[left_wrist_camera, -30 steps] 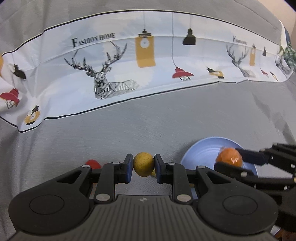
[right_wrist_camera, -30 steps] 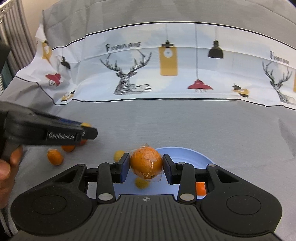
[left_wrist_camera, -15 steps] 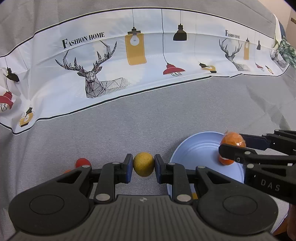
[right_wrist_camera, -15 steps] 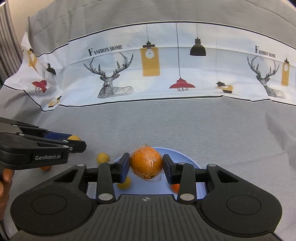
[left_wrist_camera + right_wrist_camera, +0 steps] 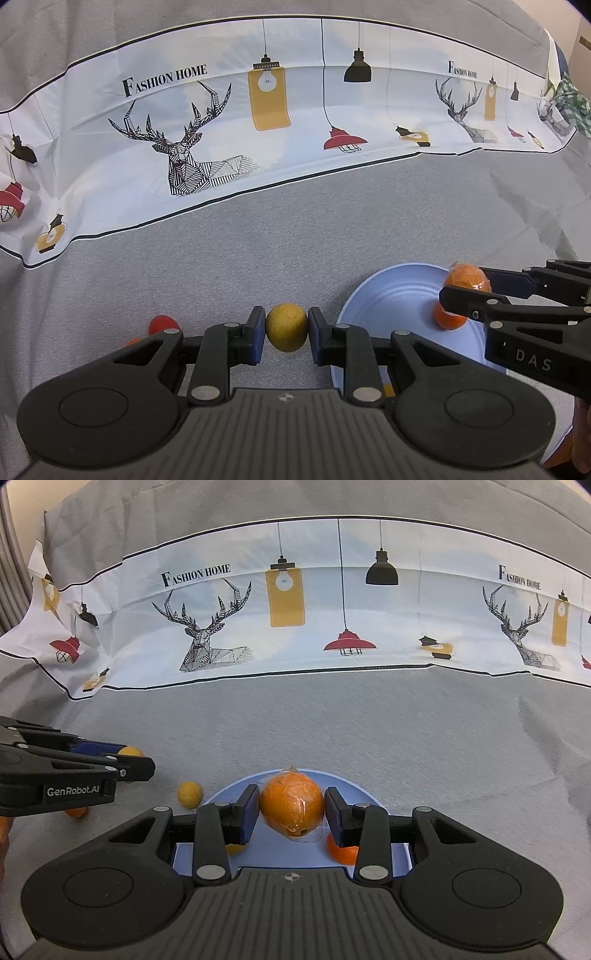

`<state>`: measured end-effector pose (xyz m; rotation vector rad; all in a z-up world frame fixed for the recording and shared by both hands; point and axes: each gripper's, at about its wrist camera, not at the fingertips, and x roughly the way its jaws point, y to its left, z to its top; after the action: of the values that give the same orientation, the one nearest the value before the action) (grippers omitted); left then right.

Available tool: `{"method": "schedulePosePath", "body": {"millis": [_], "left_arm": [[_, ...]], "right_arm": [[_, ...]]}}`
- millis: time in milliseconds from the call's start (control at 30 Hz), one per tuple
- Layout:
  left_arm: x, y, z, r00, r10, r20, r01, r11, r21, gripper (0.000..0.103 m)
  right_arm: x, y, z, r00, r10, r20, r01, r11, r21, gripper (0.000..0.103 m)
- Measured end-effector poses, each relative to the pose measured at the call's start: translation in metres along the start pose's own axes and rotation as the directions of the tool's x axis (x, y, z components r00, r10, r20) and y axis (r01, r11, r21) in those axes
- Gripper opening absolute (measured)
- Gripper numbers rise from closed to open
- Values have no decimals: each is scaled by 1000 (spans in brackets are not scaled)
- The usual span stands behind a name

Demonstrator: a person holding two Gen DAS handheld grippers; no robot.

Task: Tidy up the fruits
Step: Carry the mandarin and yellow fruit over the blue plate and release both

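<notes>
My left gripper (image 5: 287, 328) is shut on a small yellow fruit (image 5: 287, 326), held above the grey cloth just left of the blue plate (image 5: 391, 295). My right gripper (image 5: 291, 808) is shut on a plastic-wrapped orange (image 5: 291, 804), held over the blue plate (image 5: 365, 797). A smaller orange fruit (image 5: 340, 851) and a small yellow fruit (image 5: 234, 848) lie in the plate under the right gripper. In the left wrist view the right gripper (image 5: 461, 286) reaches in from the right with the wrapped orange (image 5: 467, 277), above the small orange fruit (image 5: 448, 319).
Loose fruit lies on the grey cloth left of the plate: a yellow one (image 5: 189, 794), an orange one (image 5: 76, 812) and a red one (image 5: 163, 324). A white printed cloth (image 5: 258, 122) with deer and lamps rises at the back.
Both grippers keep their grip. The left wrist view has shifted toward the plate, which now shows larger and closer to the yellow fruit. The right gripper with the orange sits further over the plate.
</notes>
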<state>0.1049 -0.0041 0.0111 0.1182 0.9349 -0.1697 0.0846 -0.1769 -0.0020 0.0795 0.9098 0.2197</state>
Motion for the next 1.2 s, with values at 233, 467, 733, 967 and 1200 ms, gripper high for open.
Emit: {"method": "schedulePosePath", "body": {"millis": [233, 467, 733, 967, 1200], "left_arm": [[0, 0, -1, 1000, -28, -3, 28, 1000, -11, 27], [5, -20, -8, 984, -168, -54, 168, 986, 0, 27], [9, -73, -32, 965, -243, -95, 253, 959, 125, 27], [9, -87, -38, 954, -280, -109, 296, 938, 180, 36], [10, -80, -34, 961, -255, -103, 269, 950, 160, 36]], "right_arm": [[0, -14, 3, 999, -48, 6, 48, 998, 37, 40], [1, -29, 1, 997, -80, -9, 81, 994, 68, 40], [5, -25, -1, 996, -74, -39, 76, 996, 41, 40], [8, -23, -2, 997, -61, -52, 63, 997, 38, 44], [8, -24, -1, 997, -63, -46, 66, 997, 48, 48]]}}
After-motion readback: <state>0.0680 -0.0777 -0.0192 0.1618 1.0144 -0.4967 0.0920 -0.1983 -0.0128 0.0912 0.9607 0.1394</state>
